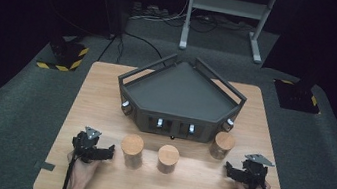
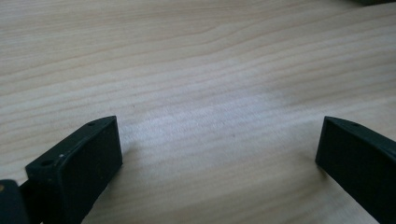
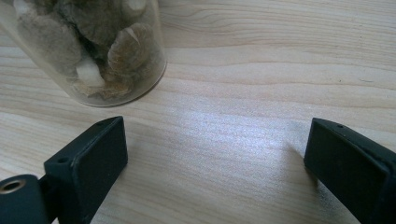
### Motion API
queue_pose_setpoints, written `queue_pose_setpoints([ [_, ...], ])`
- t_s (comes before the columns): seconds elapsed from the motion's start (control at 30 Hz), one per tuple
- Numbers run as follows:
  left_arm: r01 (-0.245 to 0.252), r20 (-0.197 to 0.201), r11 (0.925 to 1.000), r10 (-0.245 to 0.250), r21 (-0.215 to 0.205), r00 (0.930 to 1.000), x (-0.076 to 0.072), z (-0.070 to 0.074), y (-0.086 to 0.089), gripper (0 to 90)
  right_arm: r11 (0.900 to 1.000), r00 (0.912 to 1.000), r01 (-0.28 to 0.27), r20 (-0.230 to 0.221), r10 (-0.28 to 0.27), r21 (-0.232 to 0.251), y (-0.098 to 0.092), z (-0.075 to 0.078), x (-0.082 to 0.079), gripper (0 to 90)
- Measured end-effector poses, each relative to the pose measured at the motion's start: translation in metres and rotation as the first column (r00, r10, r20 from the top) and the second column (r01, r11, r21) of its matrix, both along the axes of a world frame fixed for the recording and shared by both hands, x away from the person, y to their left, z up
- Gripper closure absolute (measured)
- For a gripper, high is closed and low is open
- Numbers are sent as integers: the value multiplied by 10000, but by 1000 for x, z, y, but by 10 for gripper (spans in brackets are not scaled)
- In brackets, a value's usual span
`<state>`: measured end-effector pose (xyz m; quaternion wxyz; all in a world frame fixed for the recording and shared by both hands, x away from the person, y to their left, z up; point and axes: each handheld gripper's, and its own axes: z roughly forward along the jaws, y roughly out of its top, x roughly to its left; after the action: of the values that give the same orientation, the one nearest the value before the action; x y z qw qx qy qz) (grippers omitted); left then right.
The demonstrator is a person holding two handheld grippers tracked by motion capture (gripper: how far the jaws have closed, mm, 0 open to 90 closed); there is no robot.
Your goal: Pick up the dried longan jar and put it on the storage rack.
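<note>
Three jars [image 1: 167, 158] with wooden lids are standing in a row — the right one [image 3: 88, 49] clear-walled, holding brownish lumps. Tray [image 1: 181, 96] sitting behind. Left gripper [image 1: 106, 152] and right gripper [image 1: 230, 170] are resting wide, empty.

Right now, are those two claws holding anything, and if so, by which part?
Nothing is held. The left claw and the right claw both stand open over bare table, apart from the jars.

Black left gripper [image 1: 106, 153], right gripper [image 1: 230, 170]: grey three-cornered top plates, black trailing cables, blocky screw-holed fingers [image 2: 77, 165].
</note>
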<state>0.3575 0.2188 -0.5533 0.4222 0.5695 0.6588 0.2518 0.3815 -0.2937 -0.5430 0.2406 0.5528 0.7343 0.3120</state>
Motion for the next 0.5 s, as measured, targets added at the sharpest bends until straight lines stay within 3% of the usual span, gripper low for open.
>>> queue_pose_setpoints([
  [0.2, 716, -97, 9971, -719, -246, 9974, -16, 4, 0, 1, 10000, 10000, 37, 0, -37, 1, 0, 0, 0, 54],
  [0.5, 1910, -56, 9787, -1920, -755, 9814, -43, 8, -7, 5, 10000, 10000, 45, 4, -45, 2, 0, 0, 0, 55],
])
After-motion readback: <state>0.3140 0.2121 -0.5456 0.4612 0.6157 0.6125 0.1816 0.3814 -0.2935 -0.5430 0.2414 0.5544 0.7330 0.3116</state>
